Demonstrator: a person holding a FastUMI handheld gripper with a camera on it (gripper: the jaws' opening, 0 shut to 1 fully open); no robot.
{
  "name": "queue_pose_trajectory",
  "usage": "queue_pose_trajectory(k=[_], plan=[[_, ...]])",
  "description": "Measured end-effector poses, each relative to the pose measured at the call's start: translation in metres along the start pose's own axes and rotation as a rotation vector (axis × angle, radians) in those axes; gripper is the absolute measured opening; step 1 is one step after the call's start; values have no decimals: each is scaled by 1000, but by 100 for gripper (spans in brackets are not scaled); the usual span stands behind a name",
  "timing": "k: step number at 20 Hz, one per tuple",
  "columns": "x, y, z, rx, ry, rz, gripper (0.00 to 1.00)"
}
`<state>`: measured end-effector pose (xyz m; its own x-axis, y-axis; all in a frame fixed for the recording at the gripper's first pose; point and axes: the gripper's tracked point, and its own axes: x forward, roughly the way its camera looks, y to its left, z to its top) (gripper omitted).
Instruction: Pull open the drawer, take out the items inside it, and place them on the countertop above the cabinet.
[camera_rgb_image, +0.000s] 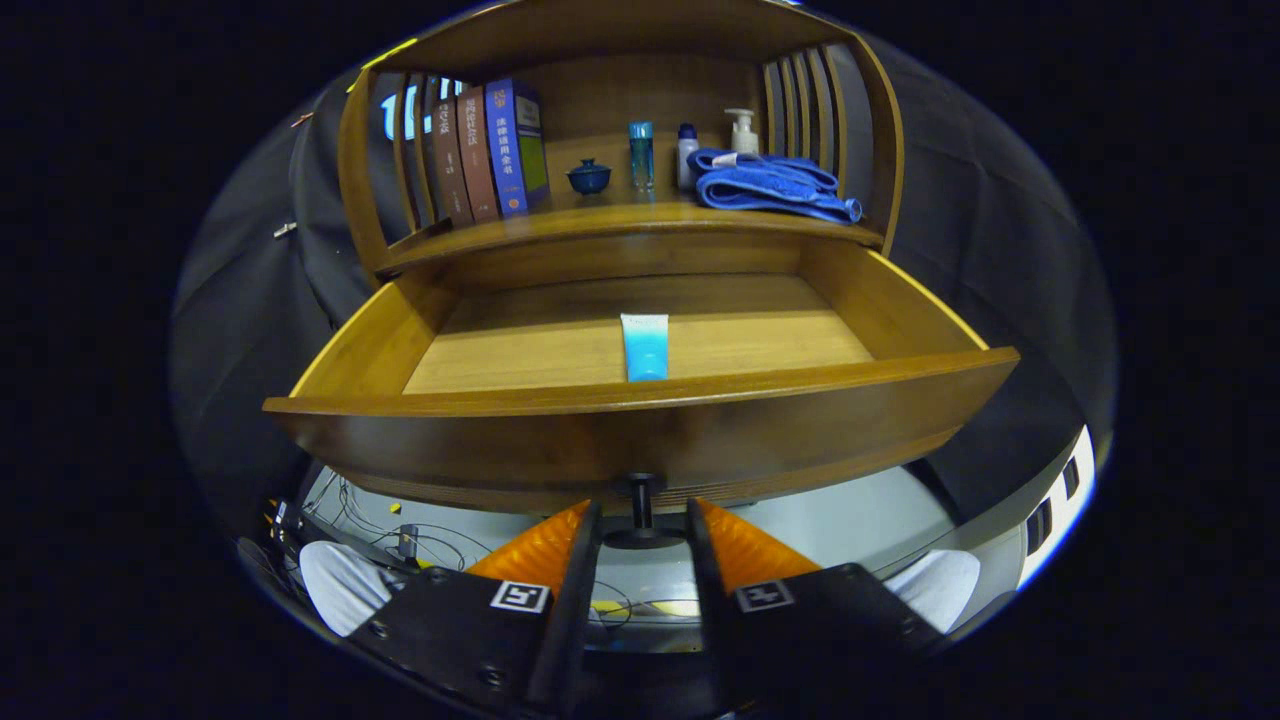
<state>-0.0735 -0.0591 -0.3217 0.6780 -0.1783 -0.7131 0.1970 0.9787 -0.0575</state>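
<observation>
— Where's the tube (645, 345)?
— Lying inside the open drawer (640, 425), just behind its front panel.
— And the gripper (642, 510)?
— Fingers narrow, flanking the drawer's knob (641, 512) (whether pressing, I cannot tell).

The drawer (640, 400) is smooth, satin-finished wood (its knob (641, 510) dark and matt), the towel (775, 185) soft cloth, the tube (645, 345) glossy plastic.
</observation>
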Motion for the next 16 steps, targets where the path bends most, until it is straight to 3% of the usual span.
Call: queue_pose_trajectory(k=[3,7,10,16], plan=[[-24,-2,21,11,-35,-18,100],[-38,4,74,2,-78,17,99],[-16,6,123,0,-100,25,99],[65,16,148,-38,104,23,100]])
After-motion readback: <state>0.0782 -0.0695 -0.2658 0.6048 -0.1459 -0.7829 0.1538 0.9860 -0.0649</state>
